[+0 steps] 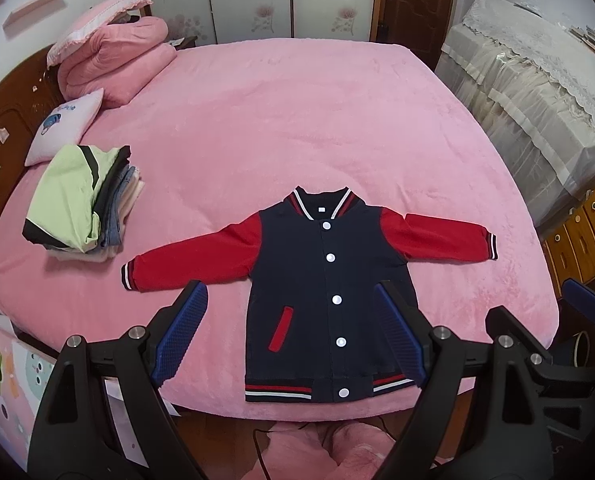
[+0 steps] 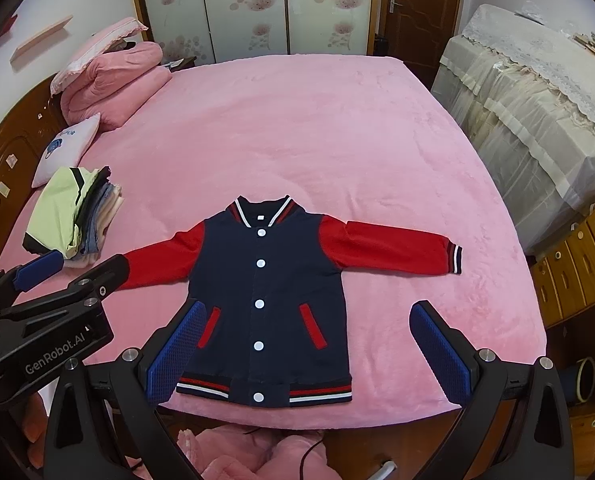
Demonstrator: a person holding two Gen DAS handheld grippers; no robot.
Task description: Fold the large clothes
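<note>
A navy varsity jacket [image 1: 321,304] with red sleeves and white snap buttons lies flat, face up, sleeves spread, near the front edge of the pink bed [image 1: 297,120]. It also shows in the right wrist view [image 2: 265,304]. My left gripper [image 1: 291,336] is open and empty, held above the jacket's lower left part. My right gripper [image 2: 305,354] is open and empty above the jacket's hem and right side. The right gripper also shows at the right edge of the left wrist view [image 1: 545,320]; the left gripper shows at the left of the right wrist view [image 2: 57,276].
A stack of folded clothes [image 1: 81,200] with a light green top piece sits on the bed's left side. Pink quilt and pillows [image 1: 113,60] lie at the headboard. A lace-covered table [image 1: 537,92] and wooden drawers [image 1: 589,236] stand right. Pink fabric [image 2: 249,456] lies on the floor.
</note>
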